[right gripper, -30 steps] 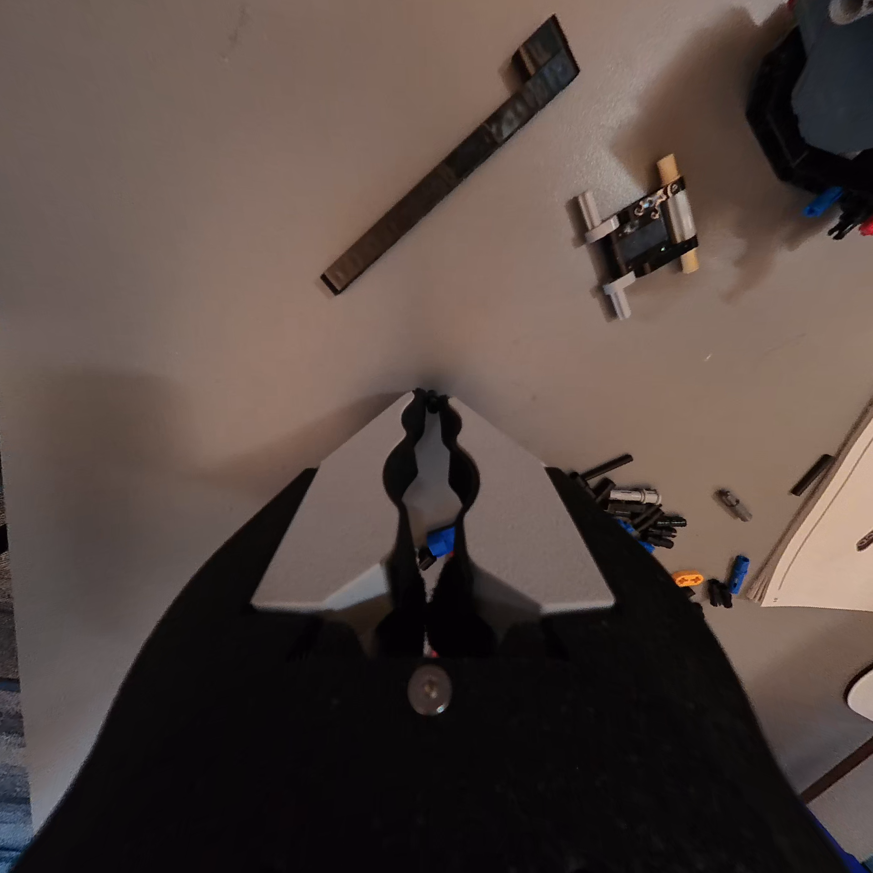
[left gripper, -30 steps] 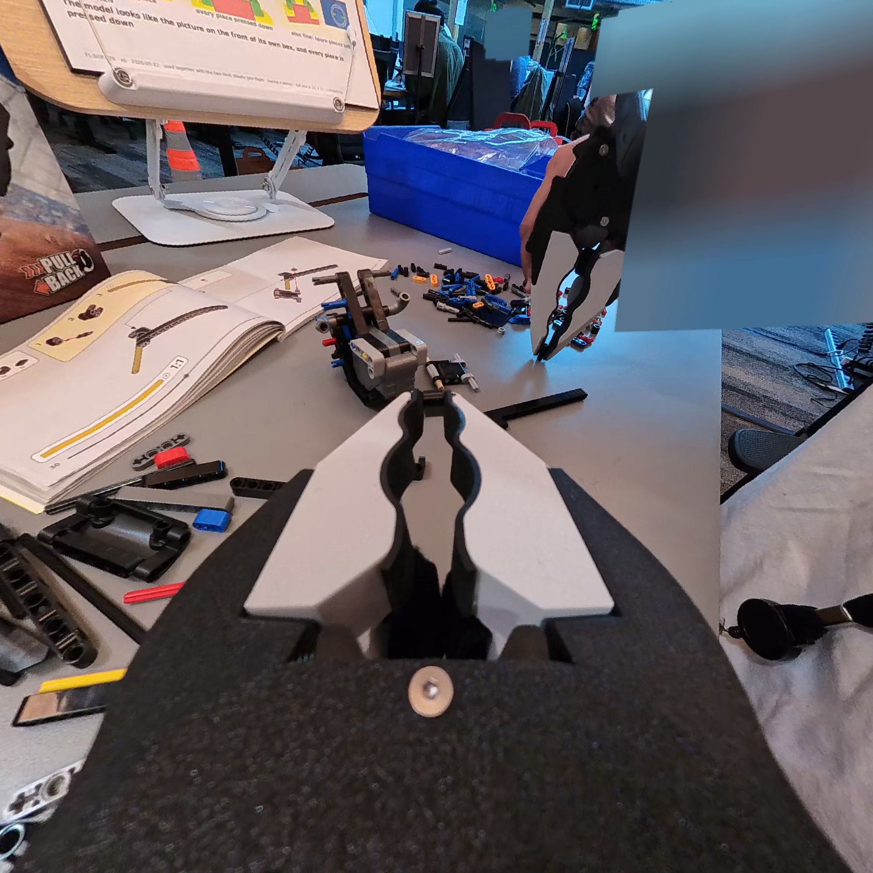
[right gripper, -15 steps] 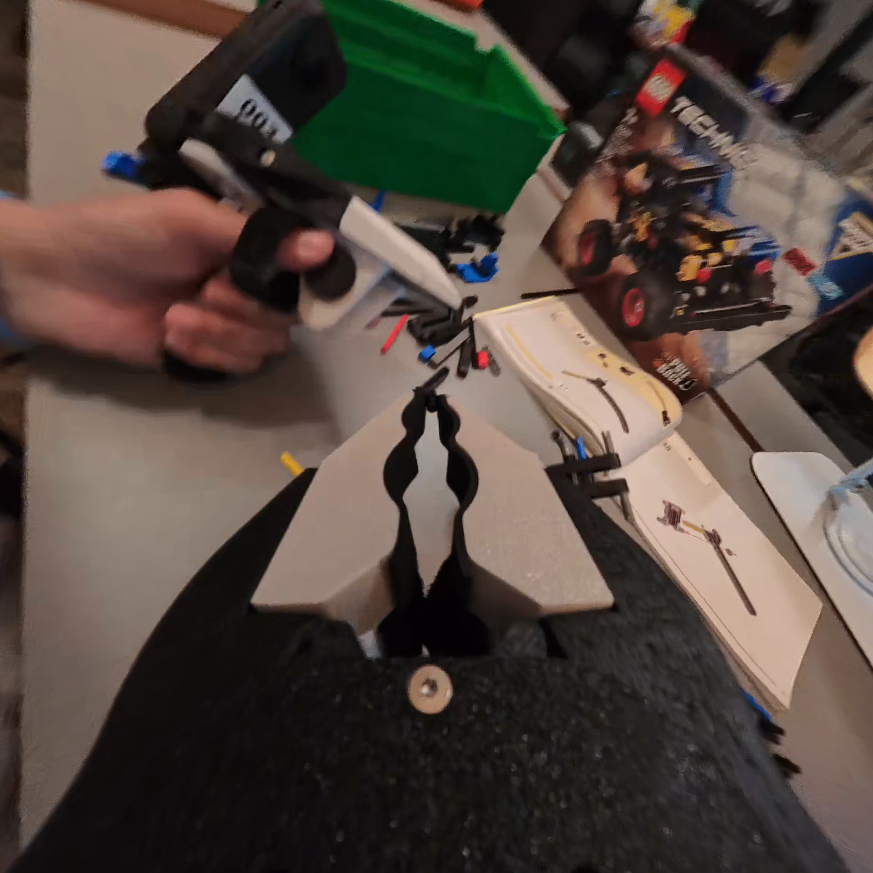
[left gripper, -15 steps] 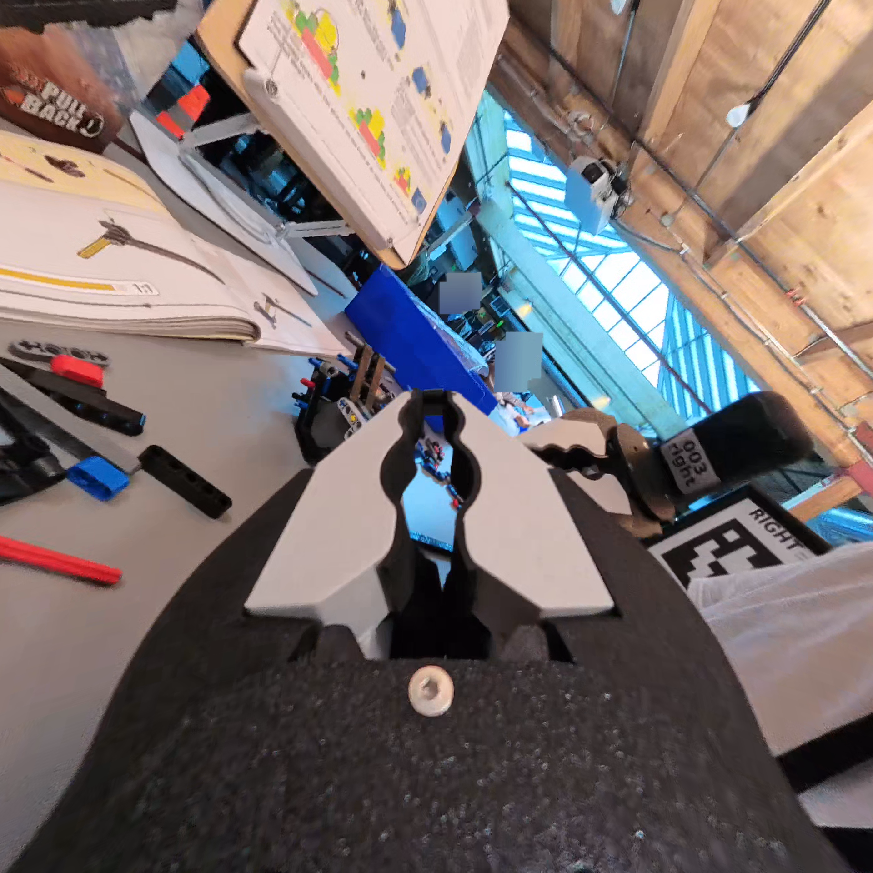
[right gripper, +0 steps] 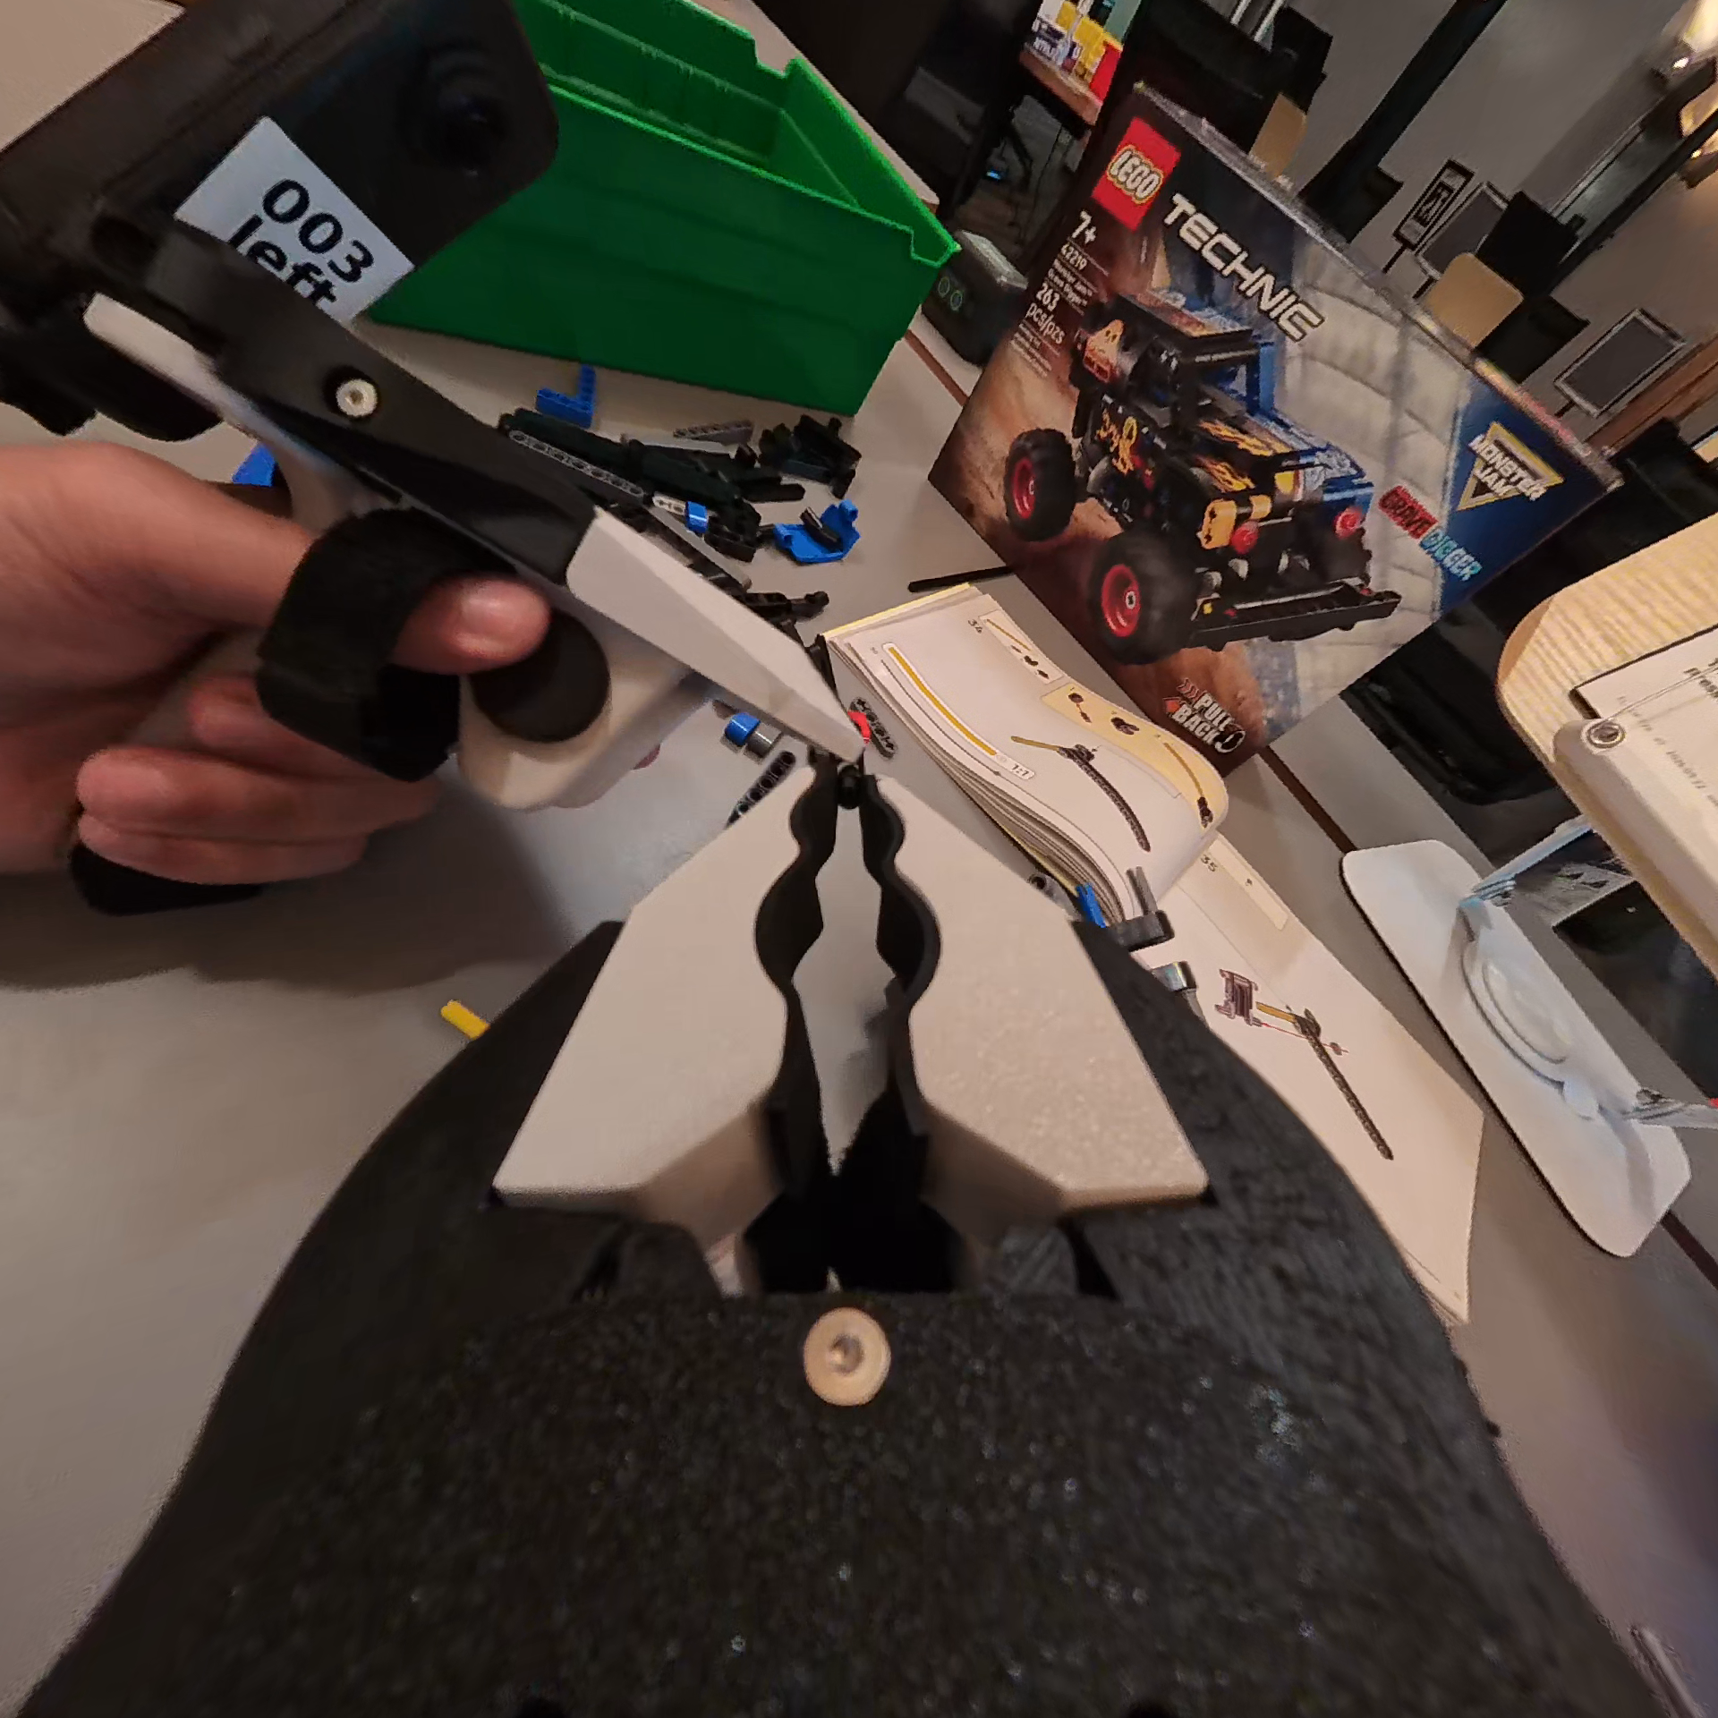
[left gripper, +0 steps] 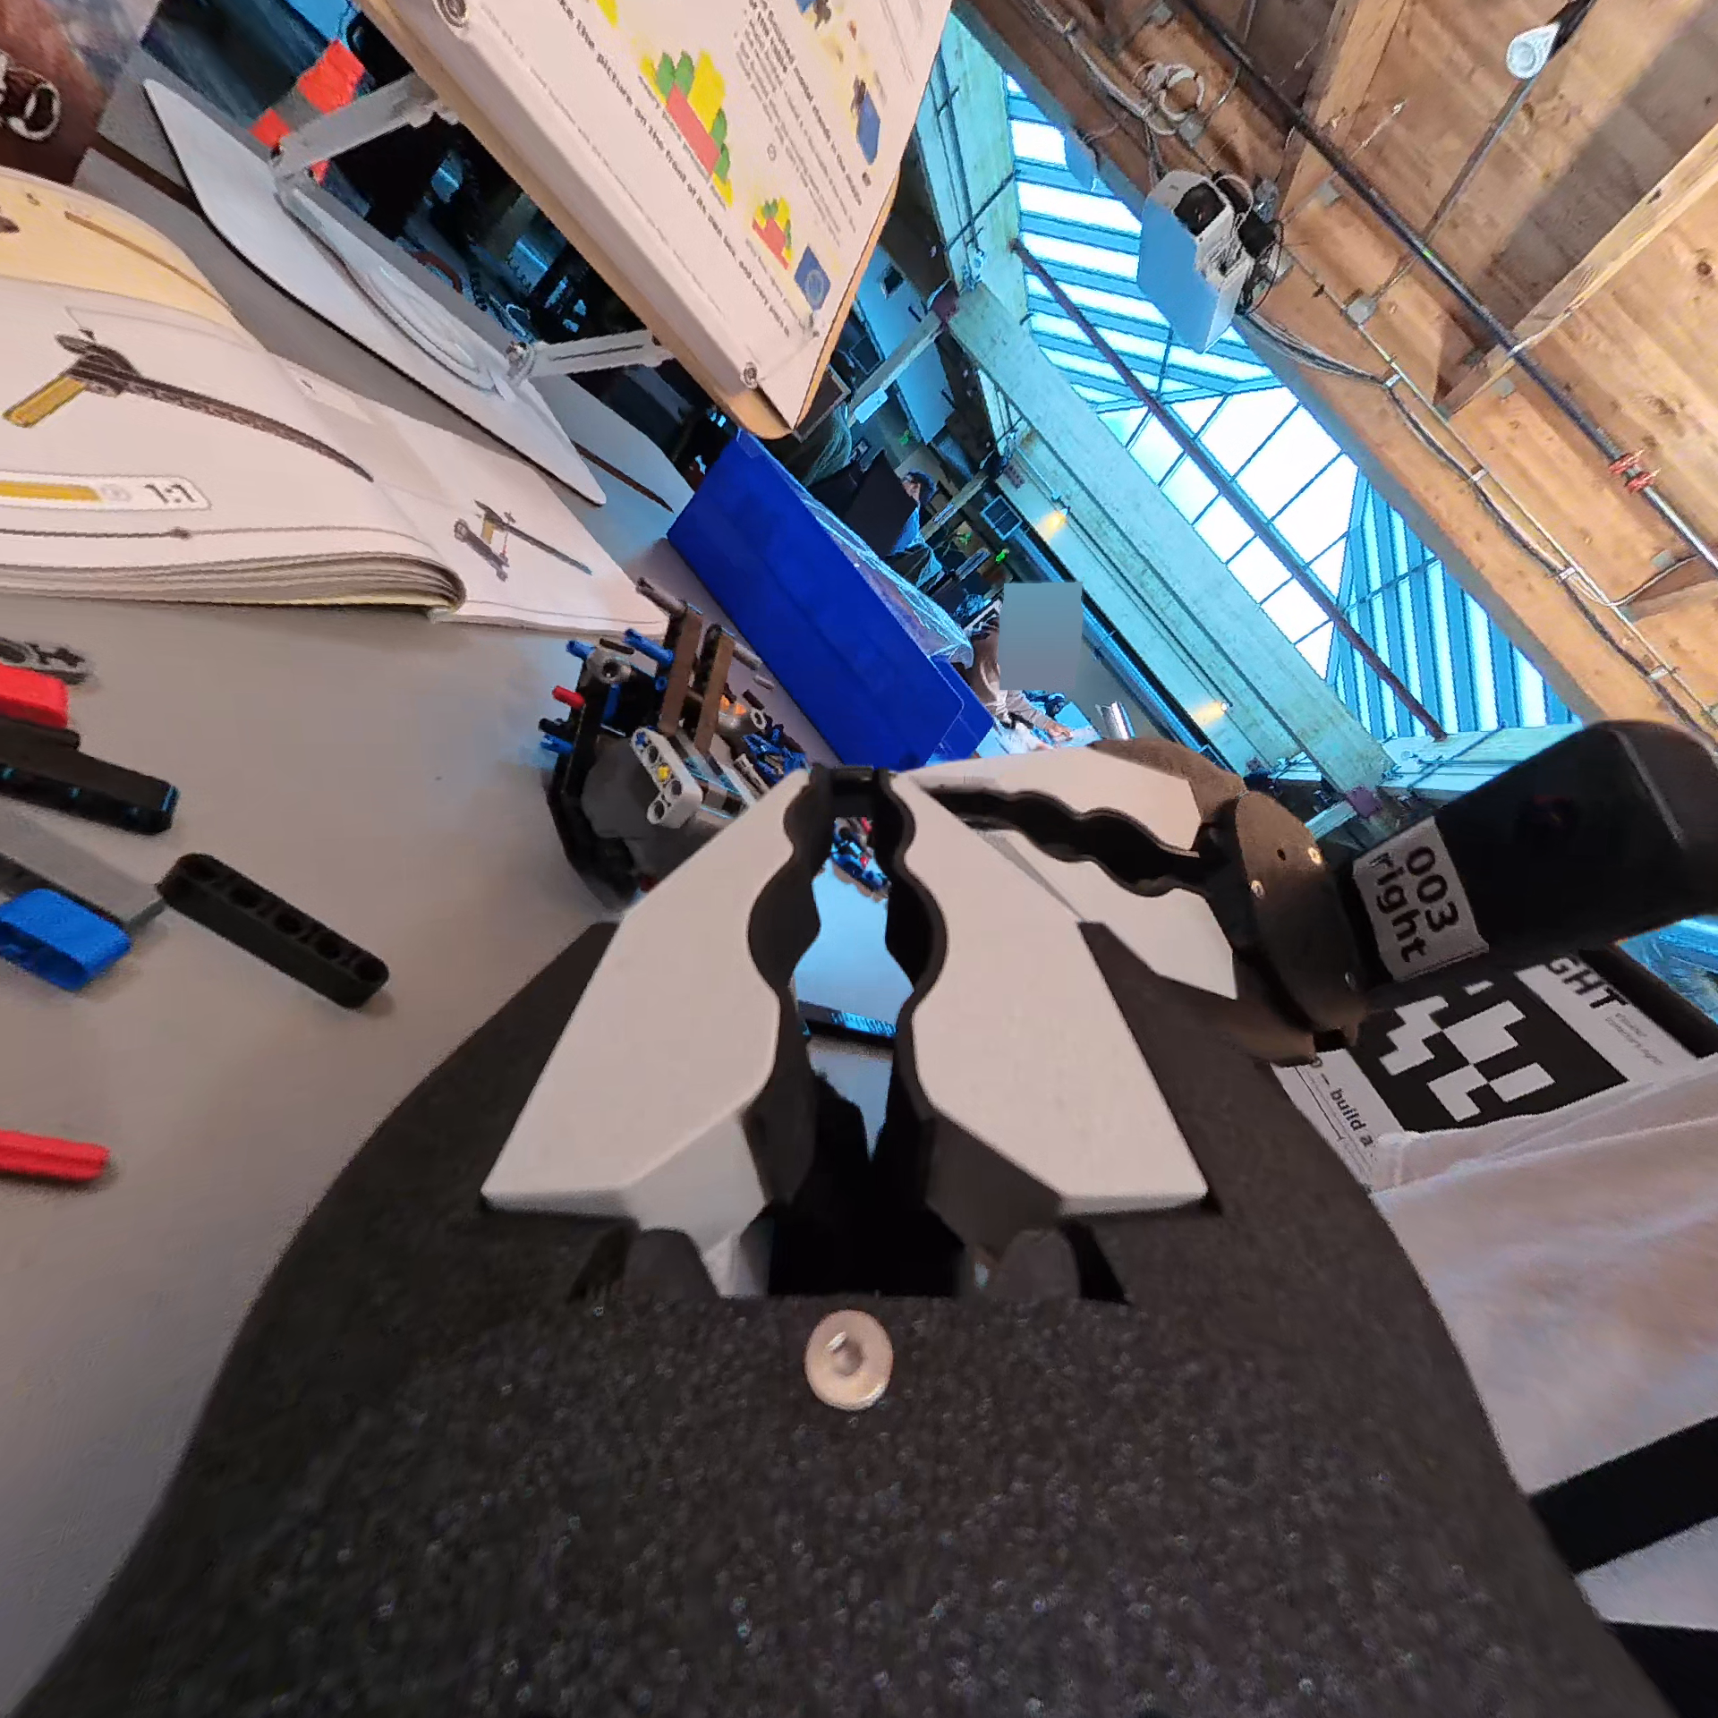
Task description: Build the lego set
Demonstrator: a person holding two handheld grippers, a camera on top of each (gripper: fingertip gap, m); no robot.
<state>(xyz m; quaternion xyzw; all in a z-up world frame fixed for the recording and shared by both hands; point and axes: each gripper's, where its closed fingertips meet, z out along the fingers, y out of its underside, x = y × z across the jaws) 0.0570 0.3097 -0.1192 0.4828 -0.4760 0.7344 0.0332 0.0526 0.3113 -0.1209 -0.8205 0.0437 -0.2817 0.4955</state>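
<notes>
Black pin (right gripper: 848, 786) nipped at the tips of the right gripper (right gripper: 844, 790), with the left gripper (left gripper: 852, 779) meeting it tip to tip above the grey table (right gripper: 186, 1069).
The right jaws are pressed onto the small black pin; the left jaws pinch a small dark piece (left gripper: 851, 777) at their tips, and whether it is that same pin cannot be told. The part-built model (left gripper: 651, 781) stands on the table just beyond, near the open instruction booklet (left gripper: 232, 483), a blue bin (left gripper: 818, 604) and 1 loose black beam (left gripper: 274, 930).

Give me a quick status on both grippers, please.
Left gripper and right gripper shut on small black piece, tips meeting above table. Partial model untouched. Nothing in between.
</notes>
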